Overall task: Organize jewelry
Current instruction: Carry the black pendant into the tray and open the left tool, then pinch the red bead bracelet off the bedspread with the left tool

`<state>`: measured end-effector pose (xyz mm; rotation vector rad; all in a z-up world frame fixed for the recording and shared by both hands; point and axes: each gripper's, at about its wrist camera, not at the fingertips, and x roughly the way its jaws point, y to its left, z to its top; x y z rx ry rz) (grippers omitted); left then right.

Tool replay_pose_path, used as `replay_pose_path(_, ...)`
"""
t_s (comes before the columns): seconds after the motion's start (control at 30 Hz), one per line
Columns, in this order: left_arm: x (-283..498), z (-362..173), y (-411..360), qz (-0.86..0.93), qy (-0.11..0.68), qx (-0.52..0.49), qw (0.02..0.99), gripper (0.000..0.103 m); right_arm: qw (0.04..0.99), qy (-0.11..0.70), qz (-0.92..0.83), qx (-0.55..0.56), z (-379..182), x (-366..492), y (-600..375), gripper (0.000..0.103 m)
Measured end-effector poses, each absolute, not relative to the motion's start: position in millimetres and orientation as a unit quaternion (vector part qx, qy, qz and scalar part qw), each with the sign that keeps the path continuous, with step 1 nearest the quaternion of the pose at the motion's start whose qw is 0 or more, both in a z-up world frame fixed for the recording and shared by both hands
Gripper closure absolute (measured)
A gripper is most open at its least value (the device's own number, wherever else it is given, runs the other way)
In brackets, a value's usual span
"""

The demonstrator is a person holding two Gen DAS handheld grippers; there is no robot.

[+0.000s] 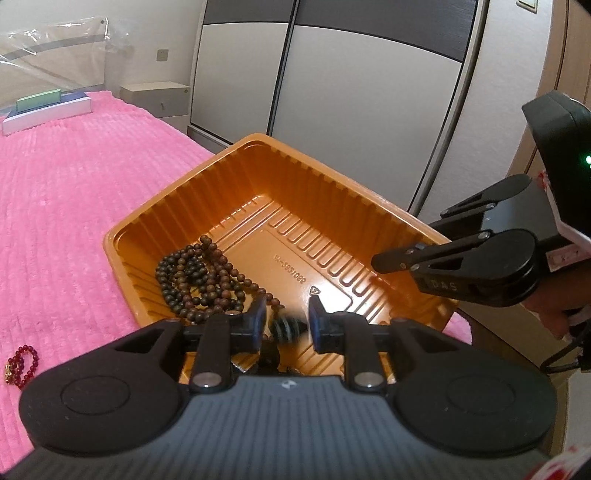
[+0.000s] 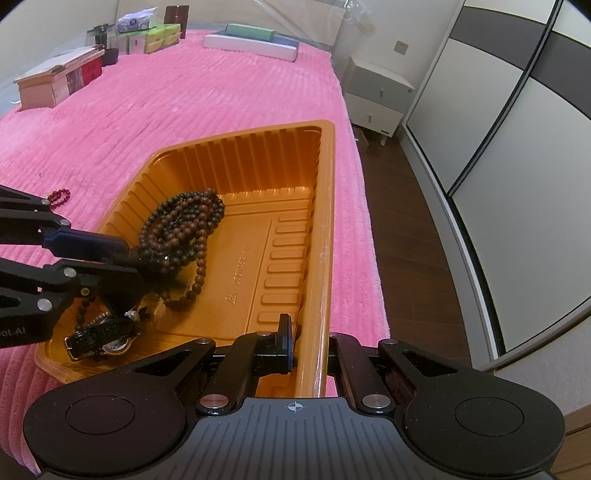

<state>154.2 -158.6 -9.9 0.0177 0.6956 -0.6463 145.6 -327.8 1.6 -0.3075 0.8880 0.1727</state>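
An orange plastic tray (image 1: 325,177) lies on the pink bedspread; it also shows in the right wrist view (image 2: 325,206). Inside lie a brown bead necklace (image 1: 195,277) (image 2: 184,225) and a black-strapped watch (image 2: 107,338). My left gripper (image 1: 286,325) is open over the tray's near end, with a blurred dark object (image 1: 288,326) between its fingers; in the right wrist view (image 2: 127,266) it reaches in from the left. My right gripper (image 2: 310,345) is shut on the tray's right rim, one finger inside, one outside. A red bead bracelet (image 1: 22,363) (image 2: 61,195) lies on the bedspread, left of the tray.
Flat boxes (image 2: 255,44) and small cartons (image 2: 147,35) stand at the far end of the bed, a wooden box (image 2: 55,85) at the far left. A nightstand (image 2: 376,96) and sliding wardrobe doors (image 1: 351,92) stand beyond the bed's right edge.
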Motion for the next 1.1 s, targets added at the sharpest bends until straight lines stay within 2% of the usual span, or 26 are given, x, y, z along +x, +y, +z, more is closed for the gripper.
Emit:
replay_pose_path(0.33, 143, -9, -94, -0.242, 0.325, -0.023, 0.914, 0.075, 0.888, 0.428, 0.083, -0.145, 1, 147, -328, 0.099)
replay_pose_path(0.7, 135, -41, 3, -0.091, 0.343, -0.016, 0.935, 0.074, 0.888, 0.427, 0.081, -0.148, 0, 146, -327, 0.099)
replay_pose_path(0.9, 145, -50, 13, -0.084, 0.343, 0.001, 0.936, 0.074, 0.888, 0.428, 0.080, -0.149, 0, 146, -328, 0.099)
replay_pose_path(0.97, 151, -51, 9, -0.098, 0.339, 0.014, 0.936, 0.077, 0.887, 0.429, 0.080, -0.150, -1, 147, -327, 0.099)
replay_pose_path(1.0, 154, -53, 6, -0.107, 0.339, 0.019, 0.935, 0.082, 0.887, 0.429, 0.079, -0.150, -1, 147, -328, 0.099)
replay_pose_path(1.1, 166, -56, -3, -0.120, 0.335, 0.042, 0.934, 0.082, 0.887, 0.430, 0.079, -0.150, -1, 148, -328, 0.099)
